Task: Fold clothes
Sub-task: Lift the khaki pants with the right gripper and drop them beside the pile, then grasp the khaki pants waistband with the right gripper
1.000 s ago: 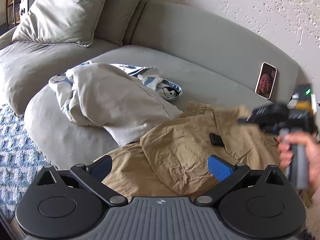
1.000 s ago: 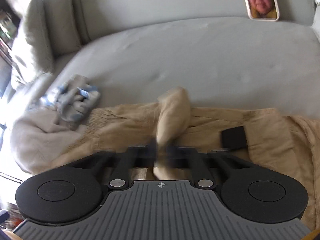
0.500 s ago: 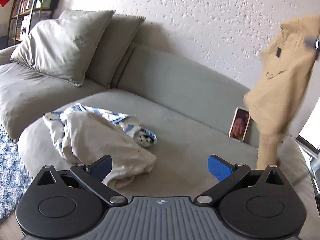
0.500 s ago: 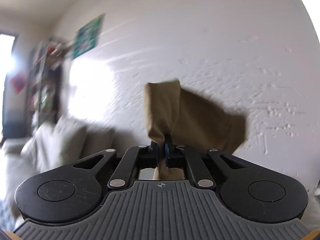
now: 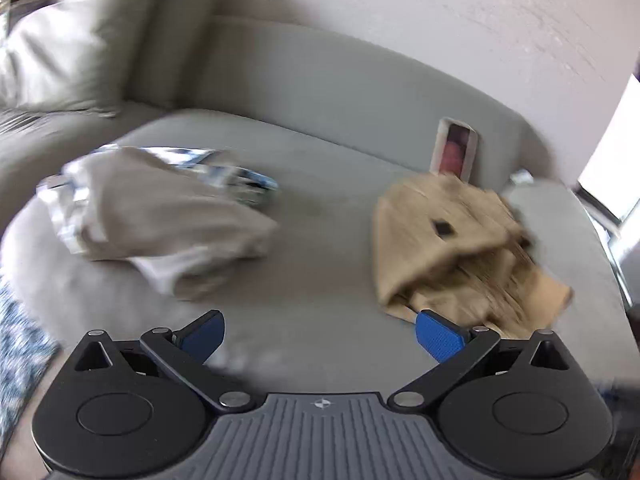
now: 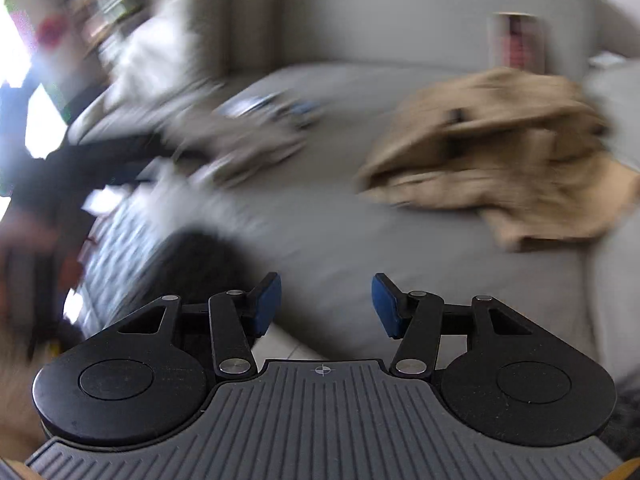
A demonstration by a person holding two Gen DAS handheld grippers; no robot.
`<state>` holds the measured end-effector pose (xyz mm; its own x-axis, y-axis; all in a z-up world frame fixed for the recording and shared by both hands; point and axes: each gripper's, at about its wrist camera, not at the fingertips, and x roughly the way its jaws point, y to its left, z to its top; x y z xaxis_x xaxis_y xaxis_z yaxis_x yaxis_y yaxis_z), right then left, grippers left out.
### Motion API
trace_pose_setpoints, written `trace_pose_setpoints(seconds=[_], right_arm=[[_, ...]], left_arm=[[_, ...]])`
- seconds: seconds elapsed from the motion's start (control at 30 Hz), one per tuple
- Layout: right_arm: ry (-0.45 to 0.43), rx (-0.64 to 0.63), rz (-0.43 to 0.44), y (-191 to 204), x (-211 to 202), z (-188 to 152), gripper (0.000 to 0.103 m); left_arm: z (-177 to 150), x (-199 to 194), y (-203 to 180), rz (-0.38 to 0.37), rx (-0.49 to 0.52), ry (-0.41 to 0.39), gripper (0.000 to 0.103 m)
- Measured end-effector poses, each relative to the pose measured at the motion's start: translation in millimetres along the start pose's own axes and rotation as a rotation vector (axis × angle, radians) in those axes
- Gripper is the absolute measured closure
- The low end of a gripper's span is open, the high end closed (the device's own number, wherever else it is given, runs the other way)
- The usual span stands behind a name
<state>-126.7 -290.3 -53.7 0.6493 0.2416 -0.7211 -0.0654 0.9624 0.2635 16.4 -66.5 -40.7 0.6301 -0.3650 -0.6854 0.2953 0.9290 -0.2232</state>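
Note:
Tan trousers (image 5: pixel 460 248) lie in a crumpled heap on the right side of the grey sofa seat (image 5: pixel 320 232), and they show again in the right wrist view (image 6: pixel 500 160). A pile of other clothes, beige over blue-and-white fabric (image 5: pixel 160 216), sits on the seat's left; it is a blur in the right wrist view (image 6: pixel 248 136). My left gripper (image 5: pixel 320 334) is open and holds nothing, with the trousers just beyond its right pad. My right gripper (image 6: pixel 325 306) hangs back from the seat, its jaws opening, with nothing between them. Both views are blurred by motion.
A phone (image 5: pixel 456 156) leans upright against the sofa back behind the trousers. Grey cushions (image 5: pixel 72 52) stand at the far left. A blue patterned rug (image 5: pixel 16 340) lies below the seat's left edge. A person's hand with the other gripper shows blurred at left (image 6: pixel 36 240).
The right gripper lifted the tan trousers high off the seat, then let go; they now lie in a heap on the right. Its jaws went from shut to open. Both cameras swung.

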Motion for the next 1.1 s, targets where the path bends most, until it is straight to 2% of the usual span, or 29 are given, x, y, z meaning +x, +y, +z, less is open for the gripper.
trace_pose_setpoints(seconds=[0.13, 0.27, 0.37, 0.43, 0.53, 0.6, 0.63, 0.67, 0.7, 0.73, 0.9, 1.07, 1.1], right_arm=[[-0.14, 0.285, -0.041, -71.0, -5.1, 29.9, 0.046], [-0.152, 0.544, -0.123, -147.0, 41.3, 59.3, 0.048], [-0.173, 0.646, -0.127, -184.2, 73.2, 75.4, 0.048], [-0.213, 0.655, -0.156, -197.3, 91.3, 88.3, 0.046], [-0.197, 0.59, -0.145, -203.7, 125.9, 106.4, 0.041], [-0.13, 0.572, -0.134, -206.4, 146.7, 113.0, 0.04], [-0.092, 0.565, -0.137, -206.6, 156.1, 115.2, 0.057], [-0.087, 0.547, -0.161, -202.7, 158.4, 115.6, 0.067], [-0.087, 0.529, -0.184, -198.3, 159.5, 115.9, 0.072], [-0.112, 0.512, -0.195, -191.7, 152.7, 115.6, 0.096], [-0.239, 0.565, 0.012, -160.9, 89.5, 110.8, 0.098], [-0.235, 0.565, 0.157, -106.5, 38.6, 88.3, 0.098], [-0.184, 0.577, 0.166, -98.5, 39.4, 78.2, 0.098]], left_arm=[[0.1, 17.3, -30.4, -0.047, 0.045, 0.043, 0.002], [-7.5, 17.5, -44.7, -0.067, 0.103, 0.039, 0.002], [-12.5, 15.5, -41.1, -0.063, 0.105, 0.05, 0.002], [-14.1, 14.5, -35.9, -0.067, 0.09, 0.059, 0.002], [-13.0, 16.5, -29.1, -0.051, 0.07, 0.069, 0.001], [-12.0, 18.6, -26.5, -0.041, 0.06, 0.071, 0.001], [-11.8, 18.5, -25.1, -0.042, 0.057, 0.07, 0.001], [-11.6, 18.4, -23.7, -0.043, 0.055, 0.069, 0.002], [-11.5, 18.1, -22.4, -0.044, 0.053, 0.068, 0.001], [-11.7, 17.4, -21.5, -0.046, 0.054, 0.066, 0.001], [-10.3, 11.8, -17.1, -0.068, 0.05, 0.05, 0.002], [-6.4, -1.5, -4.9, -0.073, 0.03, 0.021, 0.001], [-5.7, -4.3, -1.9, -0.071, 0.027, 0.014, 0.001]])
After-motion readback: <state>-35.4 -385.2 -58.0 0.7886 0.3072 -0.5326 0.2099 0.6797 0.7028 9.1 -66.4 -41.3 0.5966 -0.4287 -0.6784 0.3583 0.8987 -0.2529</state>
